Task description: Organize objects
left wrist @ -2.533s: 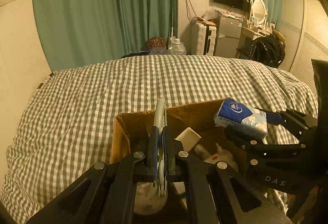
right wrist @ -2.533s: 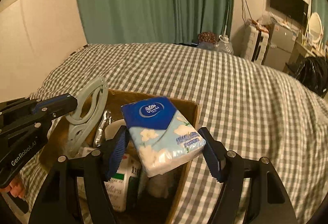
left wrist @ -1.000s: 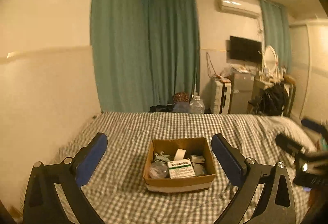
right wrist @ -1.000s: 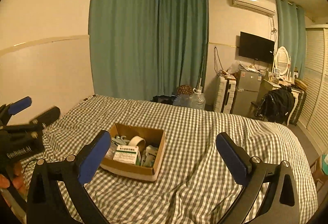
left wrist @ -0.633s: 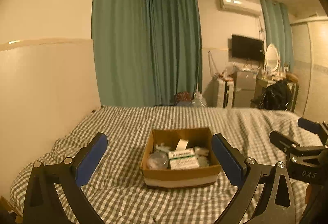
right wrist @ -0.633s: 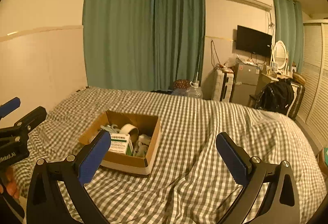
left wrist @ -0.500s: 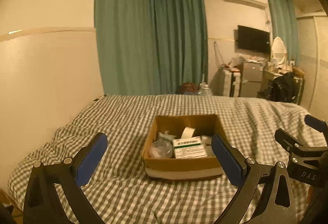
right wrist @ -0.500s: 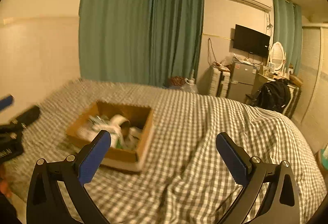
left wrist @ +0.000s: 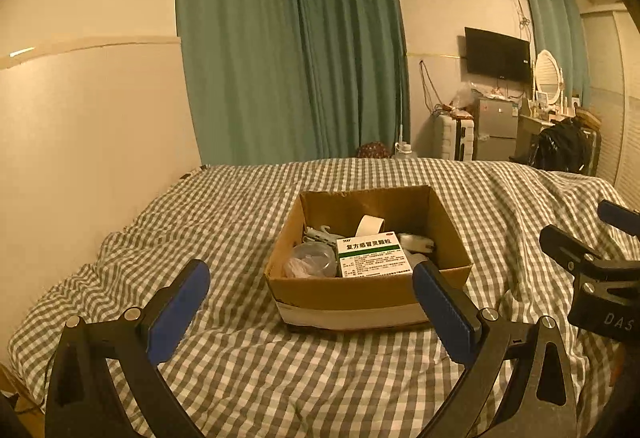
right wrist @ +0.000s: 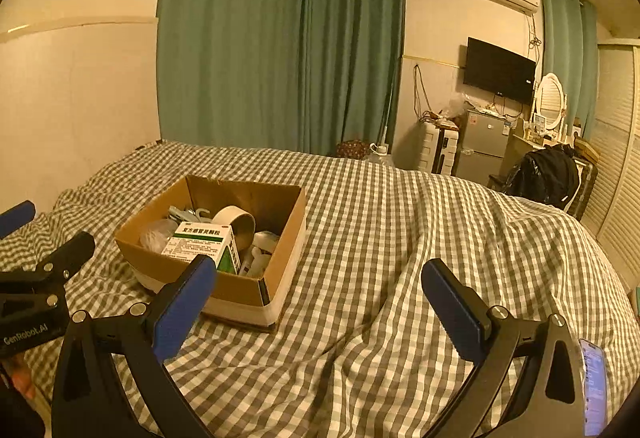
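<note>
A brown cardboard box (left wrist: 372, 294) (right wrist: 244, 288) sits on the checked bed cover. Inside it lie a white and green medicine carton (left wrist: 372, 253) (right wrist: 202, 241), a roll of tape (left wrist: 370, 226) (right wrist: 236, 224), a pale hanger (left wrist: 318, 234) and a clear bag (left wrist: 310, 262). My left gripper (left wrist: 312, 308) stands open in front of the box, nothing between its fingers. My right gripper (right wrist: 318, 302) is open too, to the right of the box over bare cover. Each gripper shows at the edge of the other's view.
The grey and white checked cover (right wrist: 400, 246) spreads over the whole bed. A phone (right wrist: 594, 382) lies at the lower right. Green curtains (left wrist: 296, 61), a suitcase (left wrist: 454, 137), a small fridge (left wrist: 496, 127), a wall television (left wrist: 498, 55) and a black backpack (right wrist: 548, 175) stand beyond the bed.
Both grippers have let go of what they held, the hanger and the tissue pack, and have drawn back from the box. They now stand open, and the box looks slightly nearer than half a second ago.
</note>
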`<act>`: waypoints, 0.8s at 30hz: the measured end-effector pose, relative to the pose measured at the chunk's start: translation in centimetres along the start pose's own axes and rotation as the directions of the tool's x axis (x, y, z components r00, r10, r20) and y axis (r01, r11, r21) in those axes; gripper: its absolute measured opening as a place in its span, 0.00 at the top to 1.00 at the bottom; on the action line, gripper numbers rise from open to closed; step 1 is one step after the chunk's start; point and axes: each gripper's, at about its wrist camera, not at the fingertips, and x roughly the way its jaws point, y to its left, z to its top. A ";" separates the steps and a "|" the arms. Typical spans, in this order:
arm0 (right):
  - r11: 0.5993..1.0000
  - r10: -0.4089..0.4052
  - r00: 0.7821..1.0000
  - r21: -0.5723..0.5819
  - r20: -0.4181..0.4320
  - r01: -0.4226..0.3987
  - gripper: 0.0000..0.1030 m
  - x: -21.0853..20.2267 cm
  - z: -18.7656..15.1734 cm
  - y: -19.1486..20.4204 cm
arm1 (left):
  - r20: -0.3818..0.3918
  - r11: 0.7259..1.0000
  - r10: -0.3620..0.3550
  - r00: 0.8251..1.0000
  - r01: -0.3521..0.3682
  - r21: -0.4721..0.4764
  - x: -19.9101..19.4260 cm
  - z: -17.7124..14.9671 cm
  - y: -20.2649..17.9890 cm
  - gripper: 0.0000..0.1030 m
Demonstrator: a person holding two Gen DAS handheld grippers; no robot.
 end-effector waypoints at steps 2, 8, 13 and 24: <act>1.000 0.001 1.000 0.015 0.003 -0.001 0.00 -0.2 0.0 -0.2 | 0.007 1.000 -0.008 1.000 0.008 0.001 -0.3 0.1 0.1 0.00; 0.999 -0.002 1.000 0.037 0.019 0.001 0.00 -0.8 0.4 -0.6 | 0.001 1.000 -0.005 1.000 0.005 -0.006 -0.8 0.1 0.3 0.00; 1.000 -0.001 1.000 0.025 0.025 0.000 0.00 -1.0 0.4 -0.5 | -0.011 1.000 -0.001 1.000 0.001 -0.022 -0.8 0.0 0.5 0.00; 1.000 0.012 1.000 0.020 0.021 -0.012 0.00 -1.1 0.2 -0.4 | -0.029 1.000 -0.002 1.000 0.001 -0.031 -0.8 -0.1 0.5 0.00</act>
